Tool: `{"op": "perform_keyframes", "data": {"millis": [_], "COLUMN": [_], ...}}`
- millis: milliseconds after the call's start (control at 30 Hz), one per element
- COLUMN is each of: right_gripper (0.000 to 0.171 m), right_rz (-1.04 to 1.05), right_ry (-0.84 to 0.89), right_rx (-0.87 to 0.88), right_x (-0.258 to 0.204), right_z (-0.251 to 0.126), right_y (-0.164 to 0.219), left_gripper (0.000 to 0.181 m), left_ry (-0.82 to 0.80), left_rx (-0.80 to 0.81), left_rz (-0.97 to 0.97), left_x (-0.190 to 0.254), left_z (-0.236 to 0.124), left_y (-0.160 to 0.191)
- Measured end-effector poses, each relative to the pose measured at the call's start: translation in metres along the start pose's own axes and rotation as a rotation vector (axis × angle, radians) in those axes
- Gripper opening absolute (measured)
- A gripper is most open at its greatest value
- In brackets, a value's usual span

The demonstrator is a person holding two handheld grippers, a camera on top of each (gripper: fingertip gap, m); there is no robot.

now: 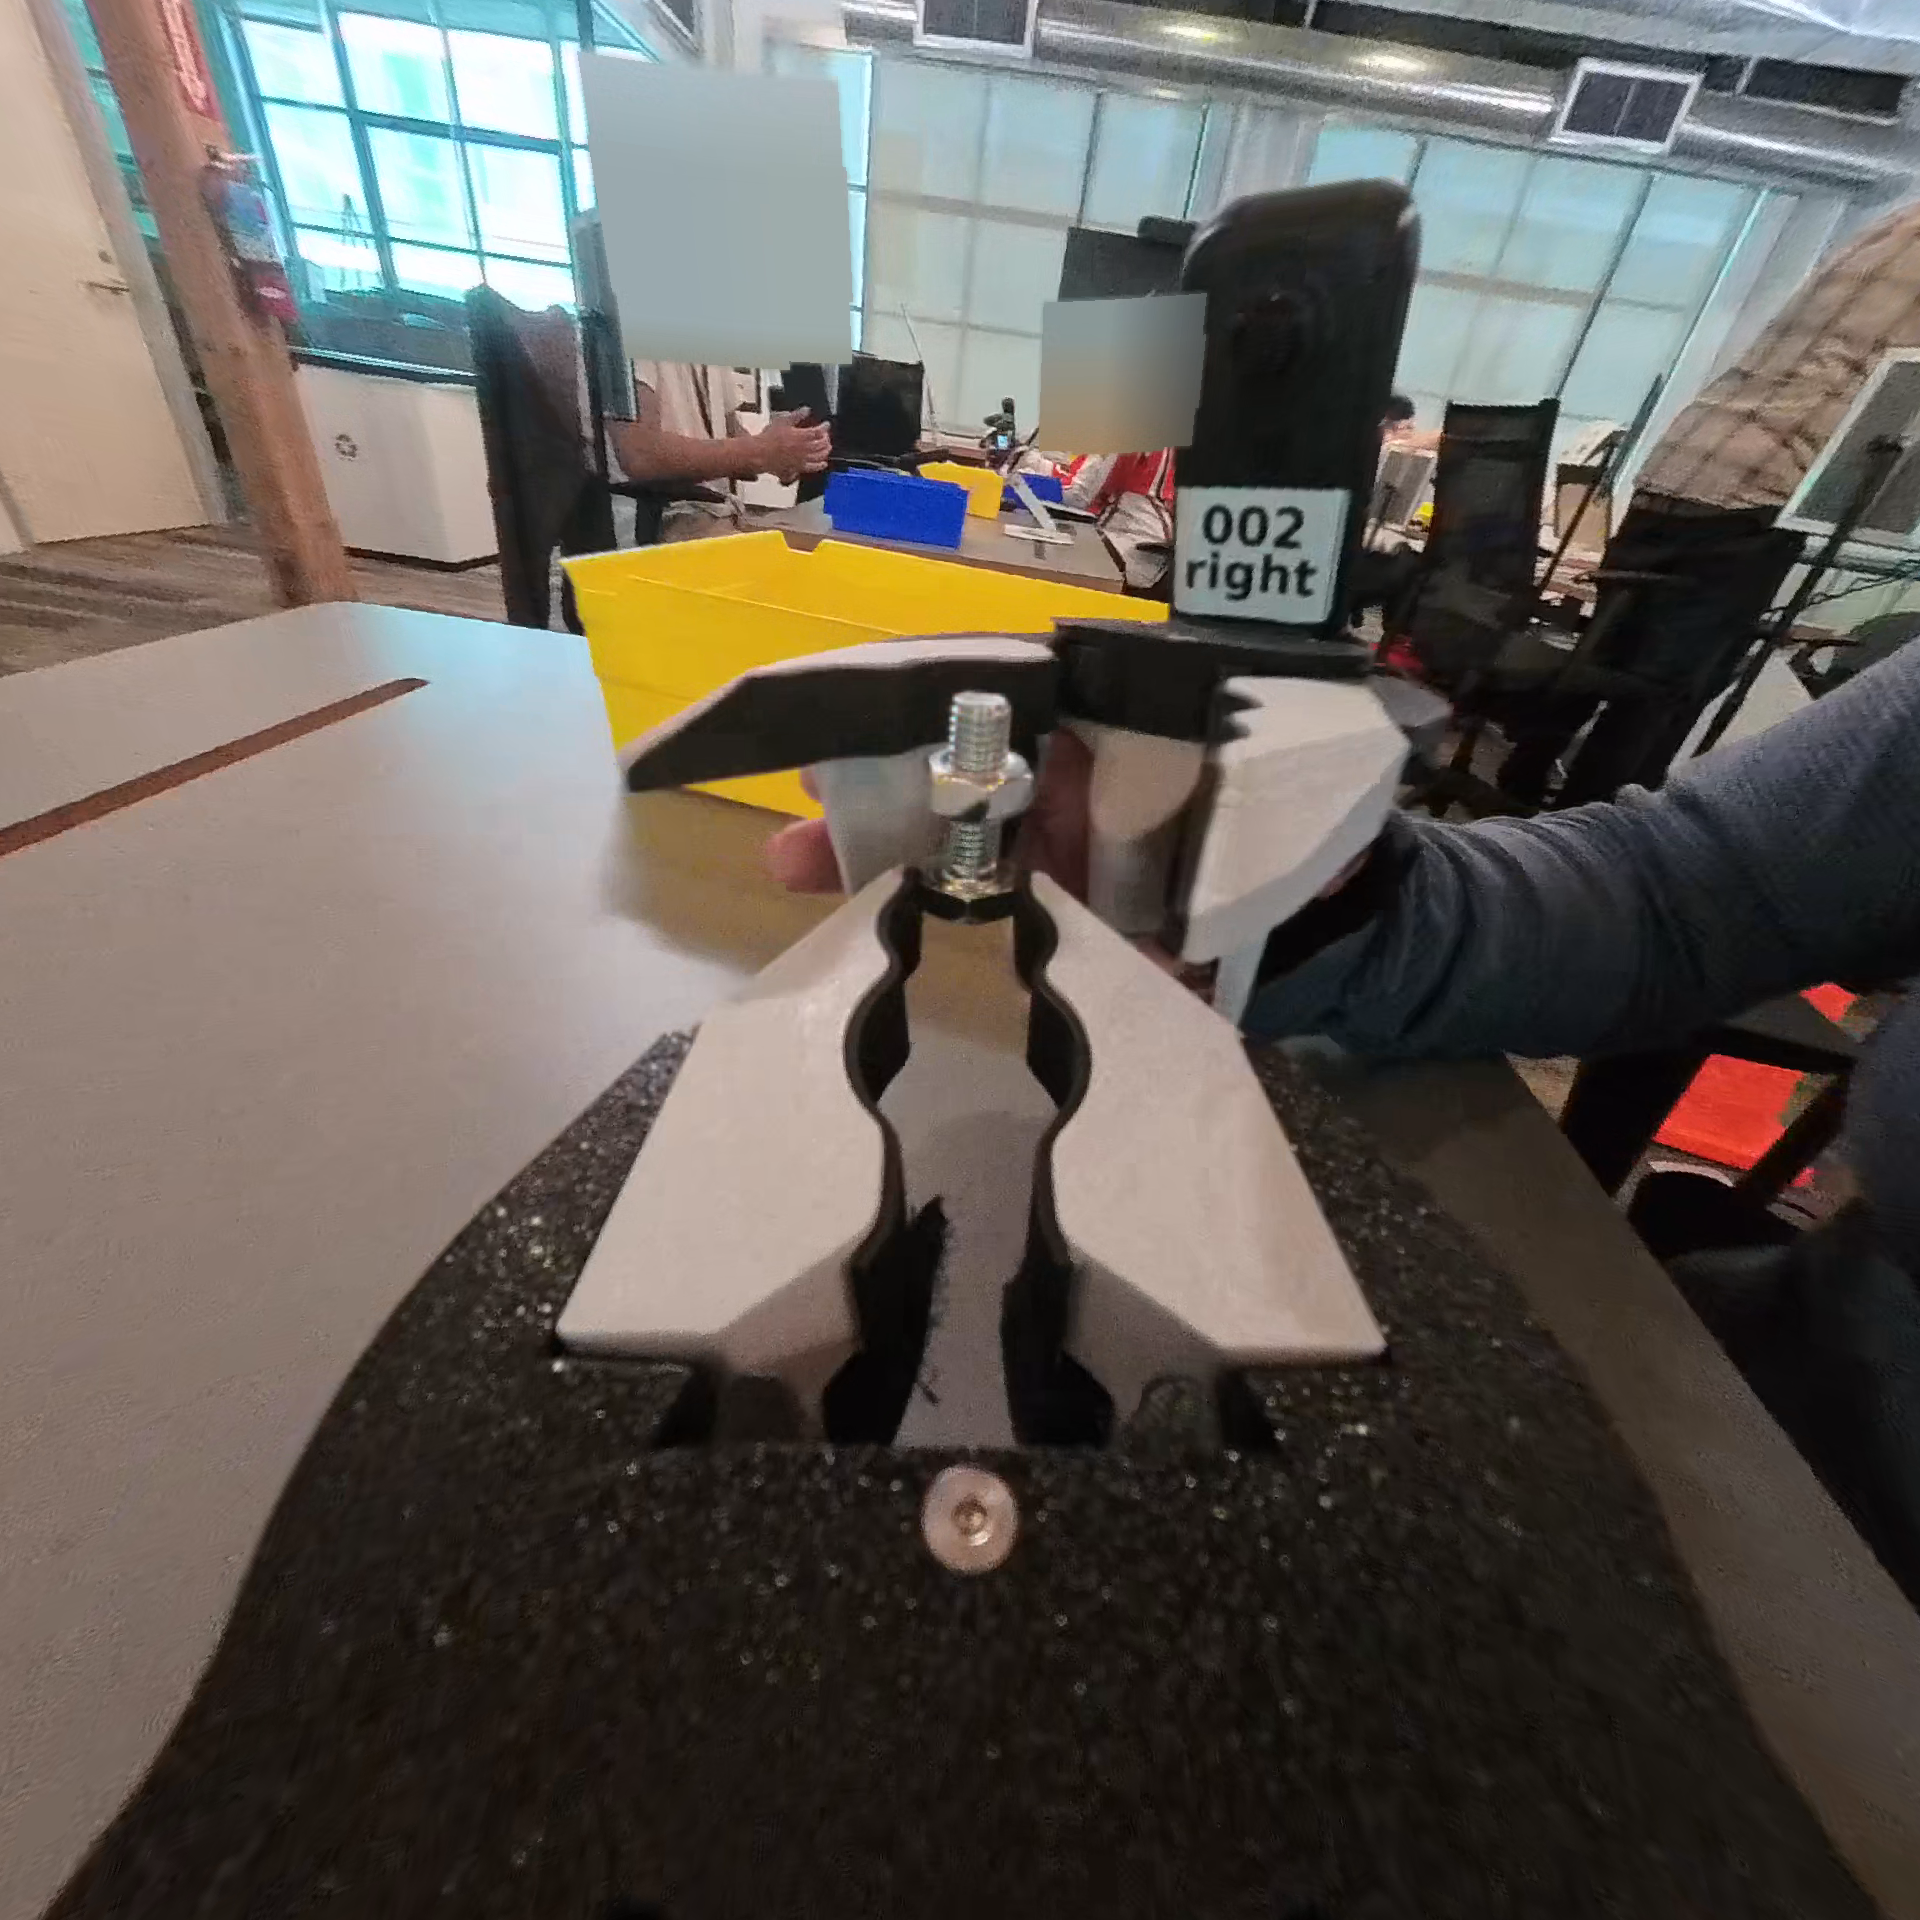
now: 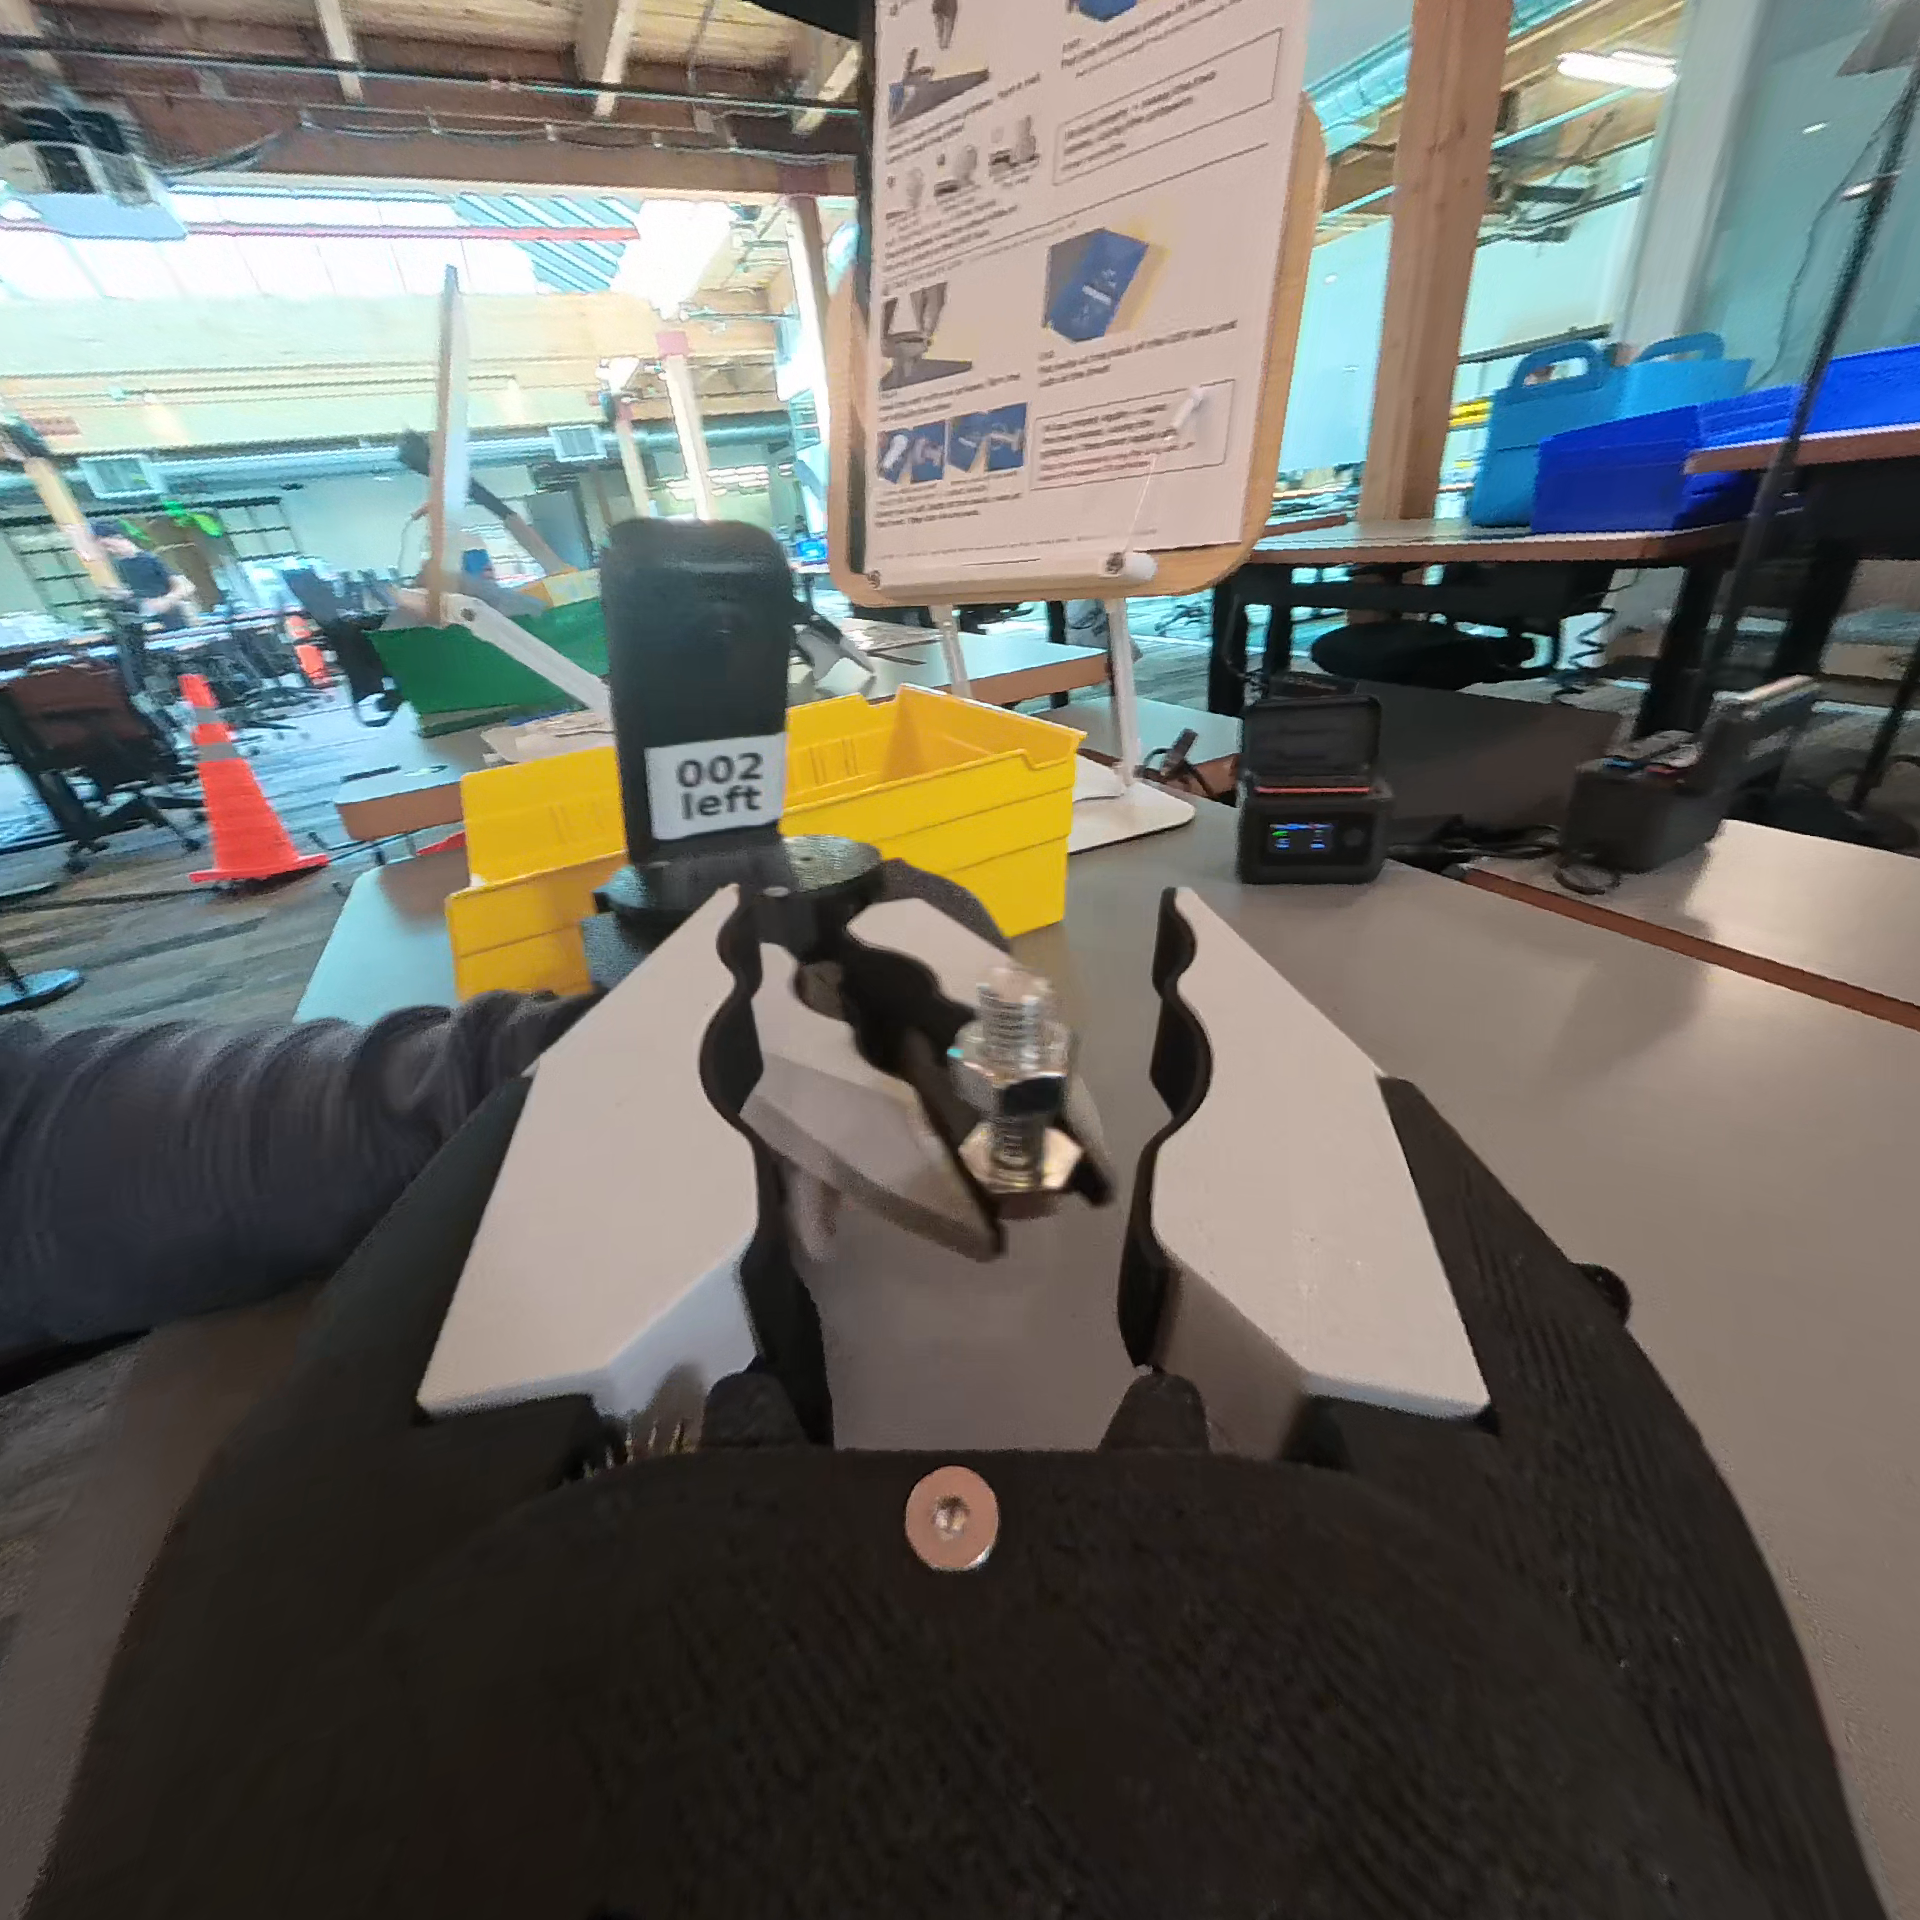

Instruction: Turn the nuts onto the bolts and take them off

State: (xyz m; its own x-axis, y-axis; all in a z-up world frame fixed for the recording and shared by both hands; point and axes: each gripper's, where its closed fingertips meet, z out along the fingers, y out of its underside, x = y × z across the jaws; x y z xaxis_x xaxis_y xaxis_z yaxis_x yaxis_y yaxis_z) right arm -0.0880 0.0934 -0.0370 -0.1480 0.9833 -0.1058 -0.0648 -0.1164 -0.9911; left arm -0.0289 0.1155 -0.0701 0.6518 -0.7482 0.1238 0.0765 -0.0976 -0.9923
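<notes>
A silver bolt (image 1: 979,727) stands upright with a hex nut (image 1: 977,784) threaded about halfway down its shank. My left gripper (image 1: 964,894) is shut on the bolt's hex head and holds it above the table. My right gripper (image 1: 982,821) faces it, open, with one finger on each side of the nut and apart from it. In the right wrist view the bolt (image 2: 1013,1003) and nut (image 2: 1013,1075) sit between the wide-open fingers of my right gripper (image 2: 951,914). There the left gripper (image 2: 1039,1184) clamps the head from the left.
A yellow bin (image 1: 727,613) stands on the grey table (image 1: 312,935) behind the grippers; it also shows in the right wrist view (image 2: 935,790). A clipboard stand with a sheet (image 2: 1060,291), a black charger box (image 2: 1314,800) and another black device (image 2: 1652,800) stand farther back.
</notes>
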Motion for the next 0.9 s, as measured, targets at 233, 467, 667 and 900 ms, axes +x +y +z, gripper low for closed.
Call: {"op": "perform_keyframes", "data": {"millis": [233, 467, 667, 900], "right_gripper": [0.071, 0.073, 0.081, 0.061], "right_rz": [0.007, 0.007, 0.014, 0.008], "right_ry": [-0.002, -0.034, -0.066, 0.030], "right_rx": [0.015, 0.023, -0.012, 0.033], "right_x": [0.002, -0.004, -0.012, 0.009], "right_z": [-0.004, -0.004, 0.001, -0.008], "right_y": [-0.006, -0.008, -0.002, -0.011], "left_gripper": [0.015, 0.016, 0.015, 0.015], "left_ry": [-0.441, 0.054, -0.164, -0.330], "left_rx": [0.126, 0.002, 0.102, 0.062], "left_rz": [-0.070, -0.033, -0.116, -0.010], "left_x": [-0.078, 0.002, -0.039, -0.057], "left_z": [-0.052, -0.013, -0.025, -0.037], "left_y": [-0.017, -0.008, -0.012, -0.014]}}
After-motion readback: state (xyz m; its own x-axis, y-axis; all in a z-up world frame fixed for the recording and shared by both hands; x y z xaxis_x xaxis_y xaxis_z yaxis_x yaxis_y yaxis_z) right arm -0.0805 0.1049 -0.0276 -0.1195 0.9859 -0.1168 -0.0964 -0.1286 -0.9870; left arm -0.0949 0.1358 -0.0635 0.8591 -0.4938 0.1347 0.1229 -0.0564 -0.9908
